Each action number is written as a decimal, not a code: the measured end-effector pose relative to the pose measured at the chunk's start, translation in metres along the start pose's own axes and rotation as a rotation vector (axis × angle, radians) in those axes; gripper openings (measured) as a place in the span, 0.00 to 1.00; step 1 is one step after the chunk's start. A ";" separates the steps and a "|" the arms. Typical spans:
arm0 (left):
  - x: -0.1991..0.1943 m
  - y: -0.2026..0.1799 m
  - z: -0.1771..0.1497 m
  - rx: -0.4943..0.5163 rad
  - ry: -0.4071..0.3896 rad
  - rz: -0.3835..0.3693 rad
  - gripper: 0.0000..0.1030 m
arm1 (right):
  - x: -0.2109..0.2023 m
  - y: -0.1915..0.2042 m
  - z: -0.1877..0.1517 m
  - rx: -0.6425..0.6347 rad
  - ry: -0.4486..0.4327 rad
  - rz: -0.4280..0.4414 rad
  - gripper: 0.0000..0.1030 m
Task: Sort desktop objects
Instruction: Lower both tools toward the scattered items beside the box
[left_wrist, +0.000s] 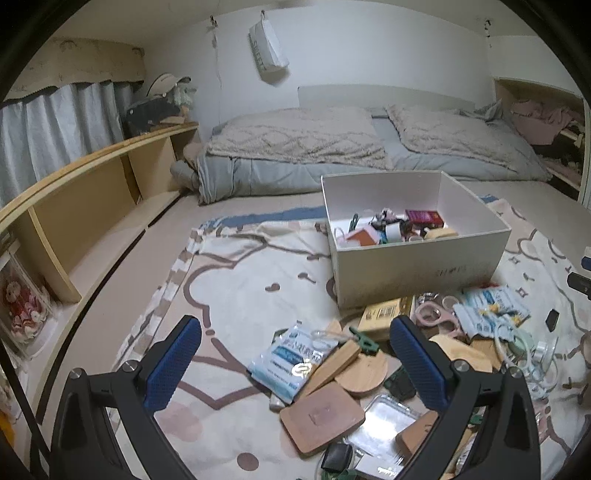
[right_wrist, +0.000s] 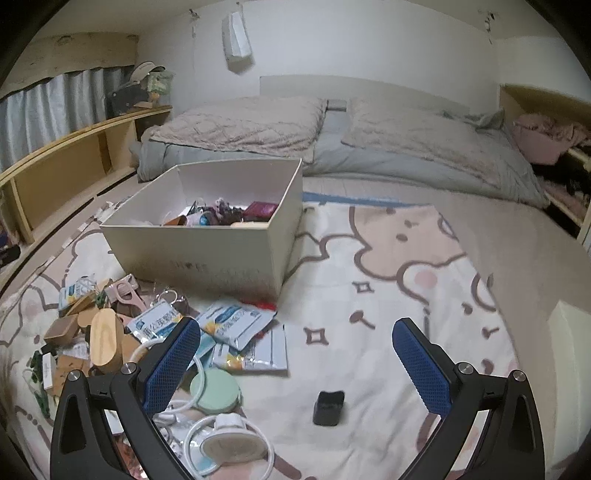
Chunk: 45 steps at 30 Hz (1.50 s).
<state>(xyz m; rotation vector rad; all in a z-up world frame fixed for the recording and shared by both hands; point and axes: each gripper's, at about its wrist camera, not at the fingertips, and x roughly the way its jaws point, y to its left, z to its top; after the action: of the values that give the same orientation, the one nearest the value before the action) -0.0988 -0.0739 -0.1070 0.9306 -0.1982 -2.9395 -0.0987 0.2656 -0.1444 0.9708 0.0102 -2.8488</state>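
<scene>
A white open box (left_wrist: 417, 266) stands on a cartoon-print blanket (left_wrist: 236, 295) and holds several small items; it also shows in the right wrist view (right_wrist: 207, 254). A pile of loose objects lies in front of it: a blue-white packet (left_wrist: 291, 360), wooden pieces (left_wrist: 364, 369), a brown pad (left_wrist: 321, 417), a metal tray (left_wrist: 384, 424), pink scissors (left_wrist: 436, 317). My left gripper (left_wrist: 295, 354) is open and empty above the pile. My right gripper (right_wrist: 295, 354) is open and empty above the blanket, over a small black object (right_wrist: 328, 408), beside a green round disc (right_wrist: 216, 391) and packets (right_wrist: 240, 328).
A bed with grey quilt and pillows (left_wrist: 295, 147) lies behind the box. A wooden shelf unit (left_wrist: 92, 192) runs along the left under curtains. A white pouch (left_wrist: 267, 48) hangs on the wall. White cables and a round holder (right_wrist: 229, 443) lie near the right gripper.
</scene>
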 end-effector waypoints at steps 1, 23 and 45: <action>0.002 -0.001 -0.002 0.000 0.008 0.009 1.00 | 0.001 0.000 -0.002 -0.001 0.001 -0.004 1.00; 0.057 0.017 -0.042 -0.165 0.254 0.055 1.00 | 0.042 -0.019 -0.057 0.105 0.194 -0.105 1.00; 0.098 -0.010 -0.074 -0.142 0.399 0.002 1.00 | 0.068 -0.040 -0.076 0.175 0.317 -0.184 1.00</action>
<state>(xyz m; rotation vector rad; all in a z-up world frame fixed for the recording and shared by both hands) -0.1361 -0.0808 -0.2243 1.4547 0.0278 -2.6474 -0.1113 0.3007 -0.2473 1.5241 -0.1264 -2.8592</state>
